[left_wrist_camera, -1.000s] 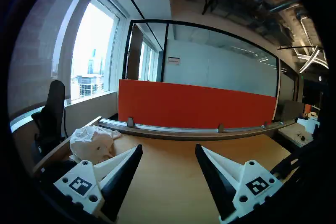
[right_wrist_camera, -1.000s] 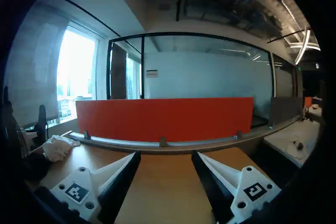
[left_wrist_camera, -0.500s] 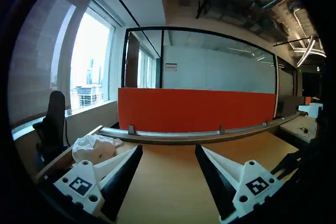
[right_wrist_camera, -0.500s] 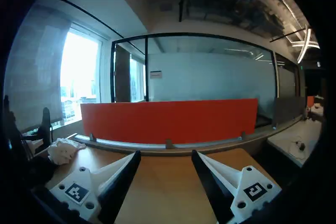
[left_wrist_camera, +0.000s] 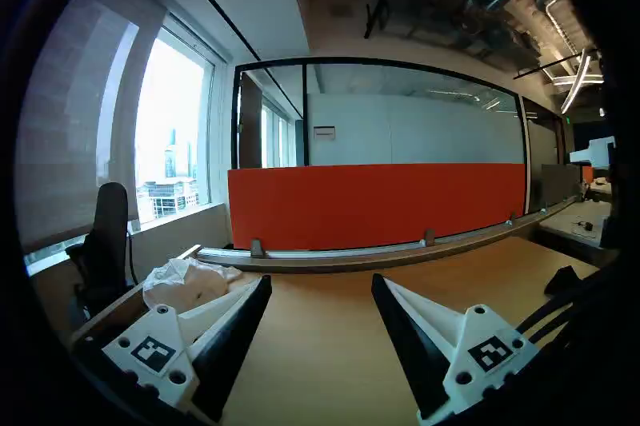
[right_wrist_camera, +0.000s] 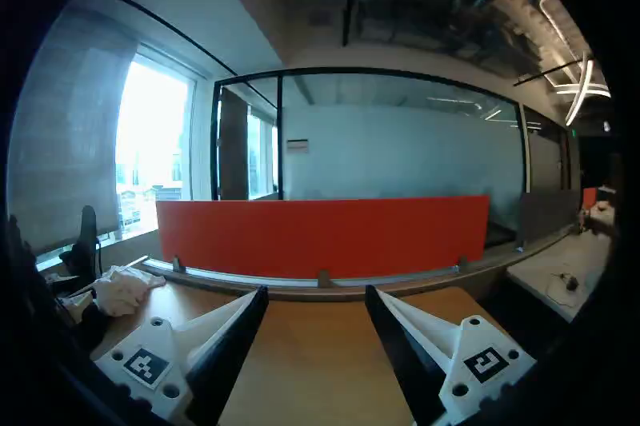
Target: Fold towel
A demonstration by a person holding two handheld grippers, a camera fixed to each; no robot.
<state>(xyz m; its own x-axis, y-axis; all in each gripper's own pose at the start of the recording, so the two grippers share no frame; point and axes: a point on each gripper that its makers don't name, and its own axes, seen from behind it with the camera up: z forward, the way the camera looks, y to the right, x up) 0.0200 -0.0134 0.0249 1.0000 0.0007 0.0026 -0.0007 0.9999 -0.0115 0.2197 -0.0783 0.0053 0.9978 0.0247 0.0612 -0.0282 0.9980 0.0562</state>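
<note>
Both the left tongs (left_wrist_camera: 320, 278) and right tongs (right_wrist_camera: 316, 290) hang spread and empty above the bench (left_wrist_camera: 320, 362). The crumpled towel (left_wrist_camera: 186, 282) lies ahead-left of each, nearer the left pair, so that pair probably grabs first.

The towel (left_wrist_camera: 188, 286) is white, the desk (left_wrist_camera: 320, 354) is light brown, the divider (left_wrist_camera: 376, 206) is orange-red, and the chair (left_wrist_camera: 108, 238) is black.

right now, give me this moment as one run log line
phase: pre-grasp | left gripper: open, empty | right gripper: open, empty | towel: crumpled on desk by window, untouched | fold: not started
</note>
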